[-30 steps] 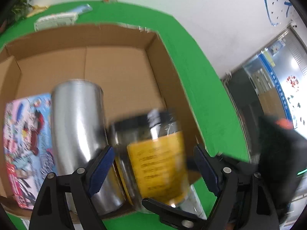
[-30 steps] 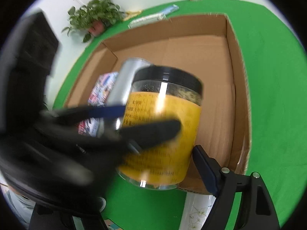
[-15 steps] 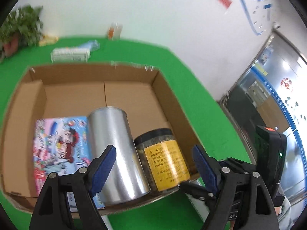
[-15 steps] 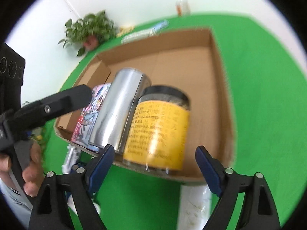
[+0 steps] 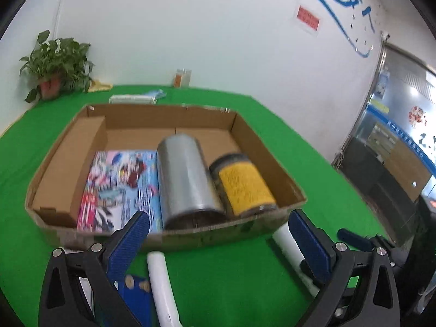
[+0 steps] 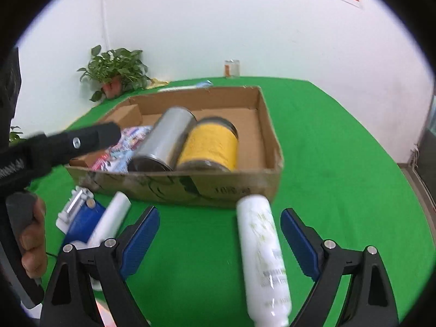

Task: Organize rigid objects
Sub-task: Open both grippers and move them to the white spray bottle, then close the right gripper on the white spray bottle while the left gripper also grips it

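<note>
Right gripper (image 6: 219, 241): jaws wide apart, empty; white bottle (image 6: 263, 256) lies on the green table (image 6: 340, 190) between its fingers, apparently not touching them. Left gripper (image 5: 216, 241): jaws wide, empty, above a white tube (image 5: 160, 286). Beyond: cardboard box (image 5: 272, 163) holding yellow-label jar (image 5: 244, 185), touching silver can (image 5: 185, 179), beside colourful book (image 5: 120, 182).

A silver can (image 5: 185, 177) and a yellow-labelled jar (image 5: 245, 185) are lying side by side, touching, mid-frame in the cardboard box (image 5: 261, 147), beside a colourful flat box (image 5: 120, 182). A white bottle (image 6: 263, 256) is lying at lower right on the green table.
</note>
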A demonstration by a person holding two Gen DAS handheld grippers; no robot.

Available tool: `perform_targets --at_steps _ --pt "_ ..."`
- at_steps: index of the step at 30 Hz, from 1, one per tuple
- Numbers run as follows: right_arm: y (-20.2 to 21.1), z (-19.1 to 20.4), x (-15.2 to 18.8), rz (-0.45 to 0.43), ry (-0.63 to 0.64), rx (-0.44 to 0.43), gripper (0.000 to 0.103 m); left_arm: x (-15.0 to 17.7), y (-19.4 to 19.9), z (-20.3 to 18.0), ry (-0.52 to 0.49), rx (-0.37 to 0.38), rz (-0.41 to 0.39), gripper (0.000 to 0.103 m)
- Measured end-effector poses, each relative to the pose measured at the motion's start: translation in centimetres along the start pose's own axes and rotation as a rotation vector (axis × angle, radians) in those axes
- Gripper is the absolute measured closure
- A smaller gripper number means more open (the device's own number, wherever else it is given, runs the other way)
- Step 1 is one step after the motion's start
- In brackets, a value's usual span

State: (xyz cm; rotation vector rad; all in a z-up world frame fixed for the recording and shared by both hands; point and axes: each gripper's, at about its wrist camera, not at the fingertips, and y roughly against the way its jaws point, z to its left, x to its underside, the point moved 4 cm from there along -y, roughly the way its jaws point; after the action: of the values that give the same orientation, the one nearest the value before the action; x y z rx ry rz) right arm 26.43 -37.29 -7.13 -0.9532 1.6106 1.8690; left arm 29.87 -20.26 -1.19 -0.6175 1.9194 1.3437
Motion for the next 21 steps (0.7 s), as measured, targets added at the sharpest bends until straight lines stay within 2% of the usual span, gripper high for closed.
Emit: perform_targets --at_steps 3,5,8,12,16,17,19,21 --pt "0.2 -1.9 1.8 0.002 0.009 0.069 0.013 2.3 -1.1 -1.5 -0.044 0.018 0.059 0.0" --pt "0.3 -3.5 3.2 0.01 -0.017 0.084 0.013 2.9 -1.9 -2.5 -0.069 0.03 0.096 0.0" --pt "0.0 -5.6 4.6 0.038 -0.064 0.058 0.013 3.6 -4.1 -4.4 -0.083 0.068 0.161 0.0" --pt "-0.4 -6.6 6.1 0.076 -0.094 0.034 0.013 4.8 -6.5 -6.3 -0.028 0.112 0.257 0.001" --pt "-0.3 -6.5 7.0 0.062 -0.134 -0.062 0.016 5.8 -7.9 -8.2 -0.059 0.124 0.32 0.001" --pt "-0.4 -6.4 7.2 0.065 -0.144 -0.087 0.021 5.8 -8.2 -8.5 -0.068 0.126 0.327 0.001" --pt "-0.8 -6.4 7.4 0.083 -0.15 -0.089 0.043 6.1 -8.6 -8.8 -0.061 0.125 0.344 0.002" --pt "-1.2 -6.2 7.6 0.105 -0.14 -0.09 0.053 6.2 -9.0 -8.9 -0.037 0.146 0.356 0.002"
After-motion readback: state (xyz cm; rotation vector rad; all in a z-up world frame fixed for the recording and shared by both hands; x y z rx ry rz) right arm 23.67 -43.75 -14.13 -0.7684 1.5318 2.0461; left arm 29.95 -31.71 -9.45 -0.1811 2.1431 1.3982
